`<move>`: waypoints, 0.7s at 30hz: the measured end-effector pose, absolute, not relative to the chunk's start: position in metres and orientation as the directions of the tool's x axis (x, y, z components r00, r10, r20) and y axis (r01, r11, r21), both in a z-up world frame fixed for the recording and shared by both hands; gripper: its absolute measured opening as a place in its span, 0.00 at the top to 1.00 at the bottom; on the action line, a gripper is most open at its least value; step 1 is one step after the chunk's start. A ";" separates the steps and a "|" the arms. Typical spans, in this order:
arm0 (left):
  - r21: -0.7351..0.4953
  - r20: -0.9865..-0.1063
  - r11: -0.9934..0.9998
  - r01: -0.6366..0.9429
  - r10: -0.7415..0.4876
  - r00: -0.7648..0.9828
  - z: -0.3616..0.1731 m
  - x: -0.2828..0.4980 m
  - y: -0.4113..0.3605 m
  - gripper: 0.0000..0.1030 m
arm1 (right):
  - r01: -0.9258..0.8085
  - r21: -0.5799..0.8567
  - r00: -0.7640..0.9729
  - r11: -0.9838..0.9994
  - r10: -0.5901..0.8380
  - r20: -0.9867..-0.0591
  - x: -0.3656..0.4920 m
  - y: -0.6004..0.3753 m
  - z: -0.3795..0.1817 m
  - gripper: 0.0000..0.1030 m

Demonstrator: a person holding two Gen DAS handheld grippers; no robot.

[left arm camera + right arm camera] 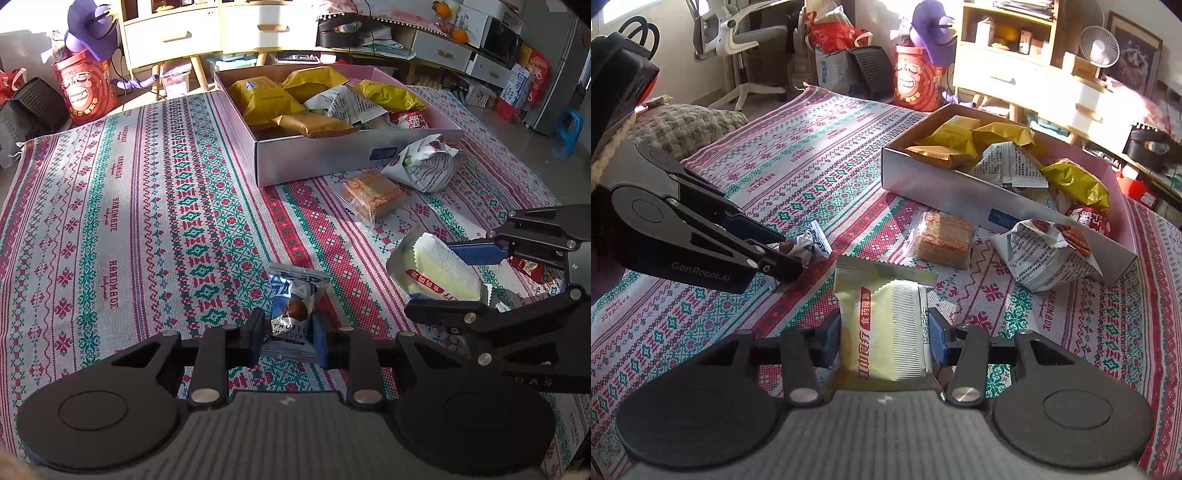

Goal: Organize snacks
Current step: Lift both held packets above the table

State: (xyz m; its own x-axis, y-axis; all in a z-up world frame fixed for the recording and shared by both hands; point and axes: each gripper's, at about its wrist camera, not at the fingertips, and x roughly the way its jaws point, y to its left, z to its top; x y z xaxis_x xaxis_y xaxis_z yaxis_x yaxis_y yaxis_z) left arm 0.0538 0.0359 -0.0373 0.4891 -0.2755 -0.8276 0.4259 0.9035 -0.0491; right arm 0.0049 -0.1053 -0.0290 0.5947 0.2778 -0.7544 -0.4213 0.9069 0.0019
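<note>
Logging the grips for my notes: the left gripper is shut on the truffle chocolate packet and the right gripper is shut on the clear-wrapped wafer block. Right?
Half right. The left gripper is shut on the truffle chocolate packet, but the right gripper grips the pale yellow snack packet, as the right wrist view shows. The clear-wrapped wafer block lies untouched on the cloth beside the box.

Patterned cloth (147,221) is spread underneath; red monkey-print bucket (83,90), purple plush (92,27), white office chair (738,40), desk fan (1100,46) are seen behind.

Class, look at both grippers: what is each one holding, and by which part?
Left gripper: chocolate packet, by its two sides. Right gripper: pale yellow packet, by its side edges, low down.
</note>
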 end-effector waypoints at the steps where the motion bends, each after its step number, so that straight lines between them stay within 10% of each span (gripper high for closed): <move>1: -0.049 -0.827 0.904 0.425 -0.275 0.489 -0.037 0.054 0.036 0.68 | -0.421 0.002 0.595 0.907 0.278 -0.754 0.005 -0.105 -0.029 0.58; 21: -0.001 -0.826 0.884 0.467 -0.264 0.498 -0.036 0.050 0.028 0.71 | -0.381 0.044 0.628 0.923 0.293 -0.721 0.009 -0.116 -0.012 0.58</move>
State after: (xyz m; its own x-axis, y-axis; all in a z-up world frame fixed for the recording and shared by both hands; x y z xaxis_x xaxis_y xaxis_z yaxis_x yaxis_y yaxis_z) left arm 0.0497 0.0277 -0.0358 0.4978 -0.2638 -0.8262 0.4673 0.8841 -0.0007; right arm 0.0087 -0.1161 -0.0121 0.6276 0.2934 -0.7211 -0.3815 0.9233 0.0437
